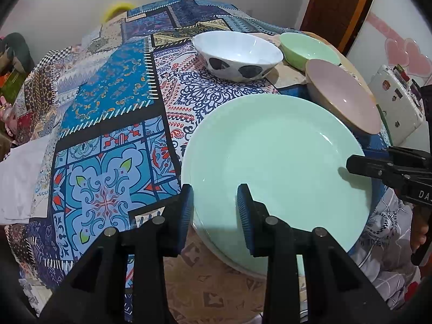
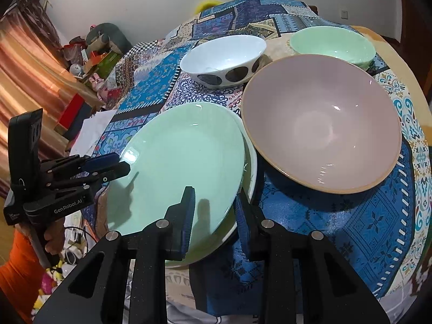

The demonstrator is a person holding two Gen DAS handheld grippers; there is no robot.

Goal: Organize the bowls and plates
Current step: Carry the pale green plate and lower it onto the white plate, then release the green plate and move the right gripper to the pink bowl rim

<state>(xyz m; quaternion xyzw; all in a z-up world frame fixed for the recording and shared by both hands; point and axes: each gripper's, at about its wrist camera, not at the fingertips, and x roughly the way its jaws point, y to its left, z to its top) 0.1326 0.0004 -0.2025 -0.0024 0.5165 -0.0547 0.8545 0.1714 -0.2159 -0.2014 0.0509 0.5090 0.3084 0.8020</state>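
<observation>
A pale green plate (image 1: 270,162) (image 2: 175,175) lies slightly offset on a white plate (image 2: 251,167) at the near edge of the table. My left gripper (image 1: 215,210) (image 2: 120,162) straddles its left rim, one finger on top and the other outside the edge, pads closed on it. My right gripper (image 2: 214,213) (image 1: 348,164) clamps the opposite rim the same way. Behind the plates stand a large pink bowl (image 2: 321,124) (image 1: 343,100), a white bowl with dark spots (image 2: 224,56) (image 1: 237,54) and a green bowl (image 2: 332,43) (image 1: 307,48), all upright.
A patchwork blue tablecloth (image 1: 108,102) covers the table, with a white cloth (image 1: 21,178) at its left edge. A white case (image 1: 394,102) stands beyond the right side. A person's hand (image 2: 54,237) holds the left gripper's handle. Clutter lies on the floor at left.
</observation>
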